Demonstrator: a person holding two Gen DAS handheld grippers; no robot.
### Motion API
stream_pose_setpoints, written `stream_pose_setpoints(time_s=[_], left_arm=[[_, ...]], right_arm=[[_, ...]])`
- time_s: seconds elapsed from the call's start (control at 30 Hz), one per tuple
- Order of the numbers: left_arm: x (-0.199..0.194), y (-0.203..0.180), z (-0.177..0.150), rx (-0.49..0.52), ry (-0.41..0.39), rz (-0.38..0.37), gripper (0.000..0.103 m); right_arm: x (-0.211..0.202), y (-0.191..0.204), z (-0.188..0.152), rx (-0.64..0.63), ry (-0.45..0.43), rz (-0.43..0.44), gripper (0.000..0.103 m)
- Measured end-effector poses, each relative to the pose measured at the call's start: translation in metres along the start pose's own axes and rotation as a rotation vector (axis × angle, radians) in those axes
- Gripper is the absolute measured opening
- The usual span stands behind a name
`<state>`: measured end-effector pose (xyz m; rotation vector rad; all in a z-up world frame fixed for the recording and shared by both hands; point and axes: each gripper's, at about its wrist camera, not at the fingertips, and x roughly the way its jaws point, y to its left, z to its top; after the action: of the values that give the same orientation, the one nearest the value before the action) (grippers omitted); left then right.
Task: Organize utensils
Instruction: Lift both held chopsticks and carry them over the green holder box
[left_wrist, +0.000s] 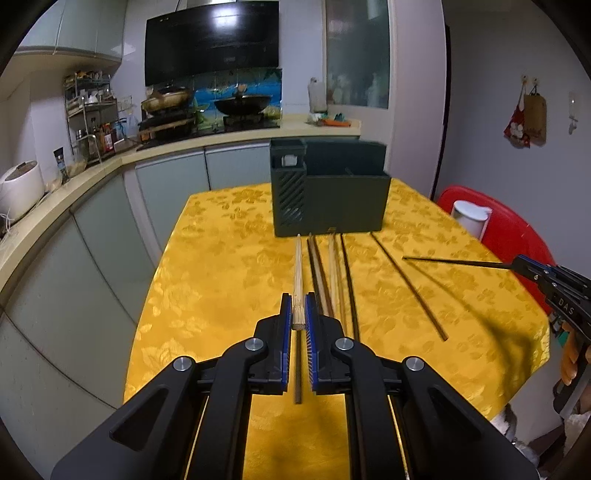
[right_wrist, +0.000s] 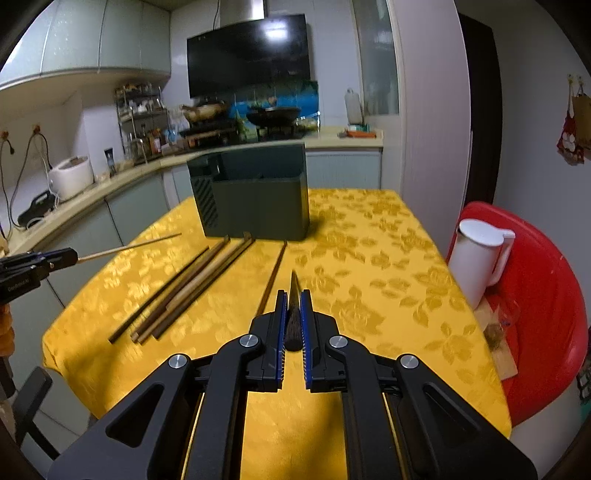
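Each gripper held one chopstick lengthwise, the left gripper (left_wrist: 298, 308) a pale chopstick (left_wrist: 297, 273), the right gripper (right_wrist: 294, 306) a dark chopstick (right_wrist: 294, 291), both aimed at the holder (left_wrist: 328, 188) straight ahead on the tabletop (left_wrist: 221, 280).

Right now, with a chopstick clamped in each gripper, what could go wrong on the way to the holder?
1. The left gripper grips the light chopstick near one end, so it may pivot or slip.
2. The right gripper's dark chopstick is held the same way.
3. The green holder stands just past the chopsticks on the table; a low pass may scatter them.
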<state>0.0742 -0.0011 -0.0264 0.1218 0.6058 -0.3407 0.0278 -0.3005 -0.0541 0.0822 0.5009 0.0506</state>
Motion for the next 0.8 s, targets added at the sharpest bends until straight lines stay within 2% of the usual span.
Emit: stream_pose_setpoints(time_s=[0.27, 0.63, 0.8], left_arm=[[-0.007, 0.003, 0.014, -0.001, 0.002, -0.014, 0.007], [-0.011, 0.01, 0.027, -0.006, -0.02, -0.015, 0.007], [-0.005, 0.018, 0.048, -0.025, -0.029, -0.022, 0.007]], right_arm=[[-0.014, 0.002, 0.029, -0.003, -0.056, 0.037, 0.008], [-0.003, 0.012, 0.055, -0.018, -0.056, 0.067, 0.008], [0.005, 0.015, 0.079, -0.026, -0.062, 0.087, 0.008]])
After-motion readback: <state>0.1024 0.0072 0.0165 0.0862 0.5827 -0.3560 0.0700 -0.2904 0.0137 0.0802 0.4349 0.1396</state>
